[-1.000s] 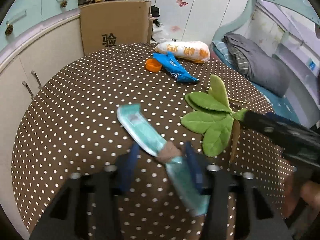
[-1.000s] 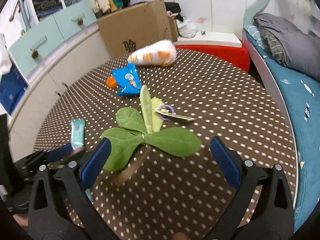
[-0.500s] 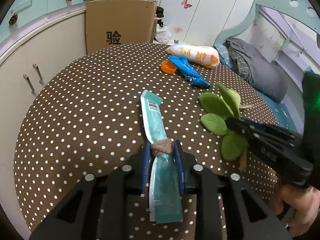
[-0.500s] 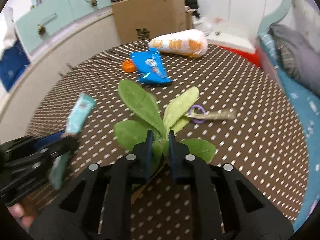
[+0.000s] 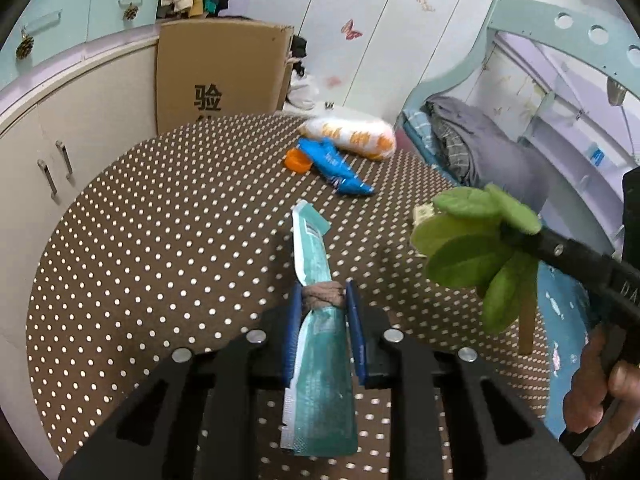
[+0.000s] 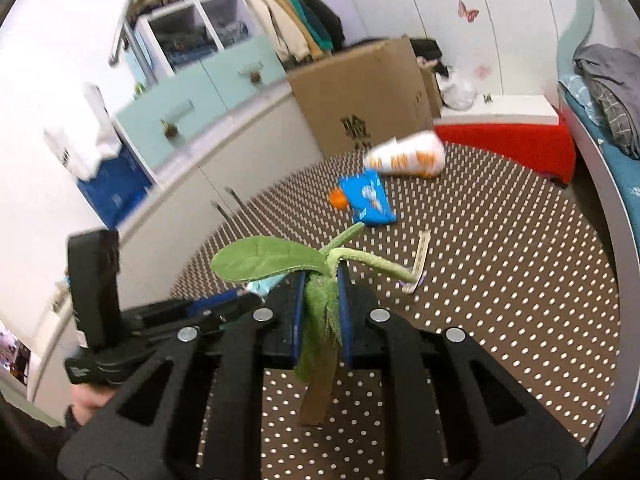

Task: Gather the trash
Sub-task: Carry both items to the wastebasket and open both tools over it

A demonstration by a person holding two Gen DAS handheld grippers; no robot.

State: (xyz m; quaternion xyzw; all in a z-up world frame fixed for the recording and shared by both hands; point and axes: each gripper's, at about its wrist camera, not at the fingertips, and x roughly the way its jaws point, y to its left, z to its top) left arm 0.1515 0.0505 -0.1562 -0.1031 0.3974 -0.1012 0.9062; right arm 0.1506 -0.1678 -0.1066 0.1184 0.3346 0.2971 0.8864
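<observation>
The left gripper (image 5: 322,300), jaws closing, pinches a teal wrapper (image 5: 316,264) at its twisted middle above the worktop (image 5: 160,240); it may slip. The right gripper (image 6: 322,280) clenches a leafy sprig (image 6: 280,258), whose loose leaves could tear free.

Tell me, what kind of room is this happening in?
Most likely a bedroom in a home. A bed with rumpled bedding stands beside the polka-dot table, clothes hang by pale cupboards, and butterfly stickers decorate the wardrobe doors.
</observation>
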